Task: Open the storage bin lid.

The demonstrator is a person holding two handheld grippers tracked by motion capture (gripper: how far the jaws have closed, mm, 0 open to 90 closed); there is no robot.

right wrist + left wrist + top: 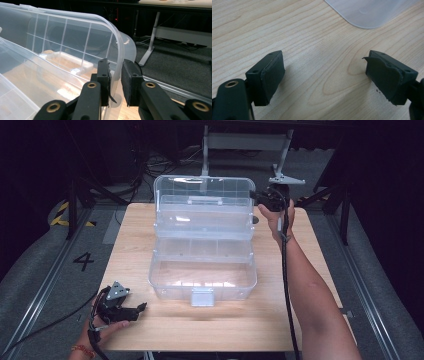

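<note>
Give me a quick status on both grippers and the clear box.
Right gripper shut on the open lid of the clear box. Left gripper open over bare table, holding nothing. Nothing in the way.

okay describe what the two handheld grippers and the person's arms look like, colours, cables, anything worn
Both grippers are black. The left gripper and right gripper each carry a grey three-cornered plate on top and trail a black cable. Their fingers are blocky with dark, worn pads and brass-coloured pivot rivets. The forearms are bare, without sleeves; the left hand has a reddish bracelet at the wrist.
</note>
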